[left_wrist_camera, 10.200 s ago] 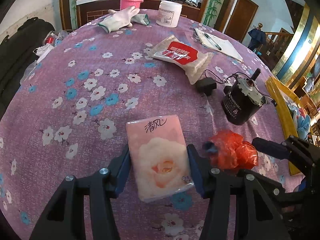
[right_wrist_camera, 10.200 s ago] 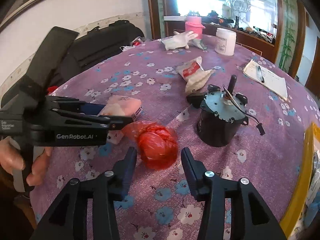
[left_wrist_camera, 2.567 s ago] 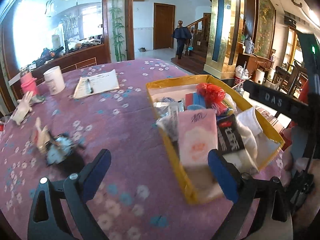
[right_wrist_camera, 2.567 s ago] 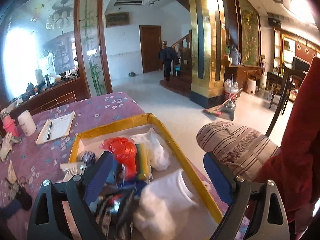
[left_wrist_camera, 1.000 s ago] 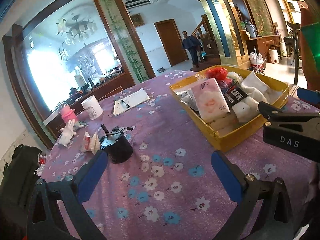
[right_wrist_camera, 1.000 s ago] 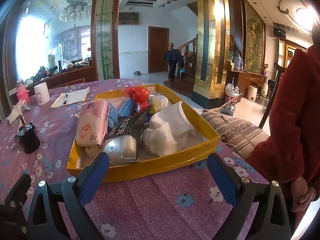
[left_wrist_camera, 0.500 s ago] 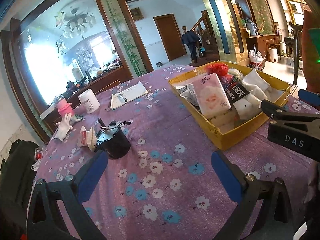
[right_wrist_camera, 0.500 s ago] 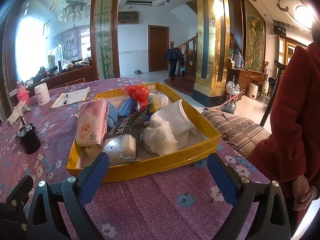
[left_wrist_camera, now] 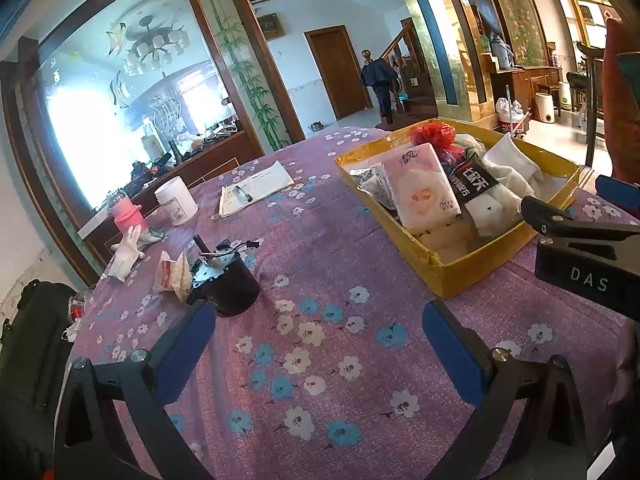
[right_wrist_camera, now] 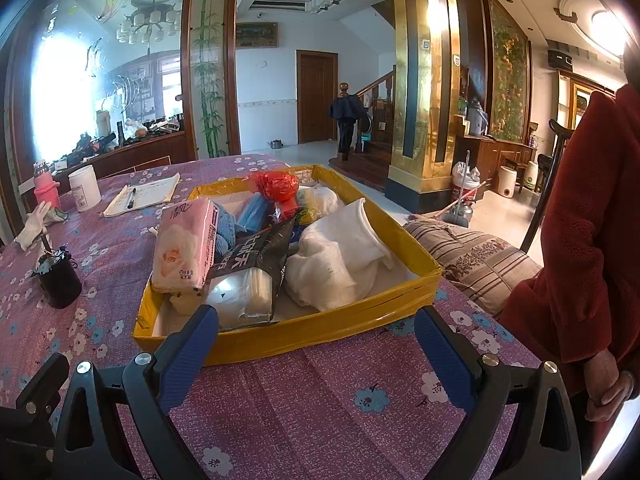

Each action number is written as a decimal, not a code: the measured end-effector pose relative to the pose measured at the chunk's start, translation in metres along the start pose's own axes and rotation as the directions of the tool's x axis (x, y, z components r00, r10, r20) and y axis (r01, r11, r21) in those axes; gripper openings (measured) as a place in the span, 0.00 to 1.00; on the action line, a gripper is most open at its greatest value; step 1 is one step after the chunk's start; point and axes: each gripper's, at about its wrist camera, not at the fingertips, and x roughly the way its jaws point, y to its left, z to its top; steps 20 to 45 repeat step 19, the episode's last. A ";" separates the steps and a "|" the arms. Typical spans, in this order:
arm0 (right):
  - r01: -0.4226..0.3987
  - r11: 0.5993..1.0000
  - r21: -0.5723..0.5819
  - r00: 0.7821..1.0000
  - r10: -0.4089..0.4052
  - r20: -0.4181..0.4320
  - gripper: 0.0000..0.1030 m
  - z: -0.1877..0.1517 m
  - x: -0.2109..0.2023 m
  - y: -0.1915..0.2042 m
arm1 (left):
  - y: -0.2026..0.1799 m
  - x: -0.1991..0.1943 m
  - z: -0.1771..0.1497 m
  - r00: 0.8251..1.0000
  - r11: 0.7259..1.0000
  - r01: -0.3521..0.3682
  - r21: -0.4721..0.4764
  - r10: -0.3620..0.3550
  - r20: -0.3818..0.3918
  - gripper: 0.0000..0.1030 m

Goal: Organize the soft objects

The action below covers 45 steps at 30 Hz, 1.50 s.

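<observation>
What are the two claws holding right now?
Nothing. The left claw and the right claw are both open and empty above the tablecloth.

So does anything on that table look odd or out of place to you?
Yes: a black motor with loose wires sits among soft things, and a tissue pack and white glove lie outside the yellow tray.
</observation>
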 end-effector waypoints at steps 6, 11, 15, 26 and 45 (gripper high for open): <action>0.000 1.000 0.000 1.000 0.000 -0.003 0.97 0.000 0.000 0.000 | 0.000 0.000 0.000 1.000 1.000 0.019 0.007 -0.019 -0.007 1.00; 0.000 1.000 0.000 1.000 0.000 -0.002 0.97 0.000 0.000 0.000 | 0.000 0.001 -0.001 1.000 1.000 0.023 0.001 -0.023 -0.015 1.00; 0.000 1.000 0.000 1.000 0.000 -0.003 0.97 0.000 0.000 0.000 | 0.003 0.001 -0.002 0.999 1.000 0.024 -0.005 -0.024 -0.026 1.00; 0.000 1.000 0.001 1.000 0.000 -0.002 0.97 0.000 0.000 -0.001 | 0.011 0.008 -0.004 0.998 0.999 -0.006 -0.039 0.004 -0.067 1.00; 0.000 1.000 0.001 1.000 0.000 -0.002 0.97 0.000 0.000 -0.001 | 0.011 0.008 -0.004 0.998 0.999 -0.006 -0.039 0.004 -0.067 1.00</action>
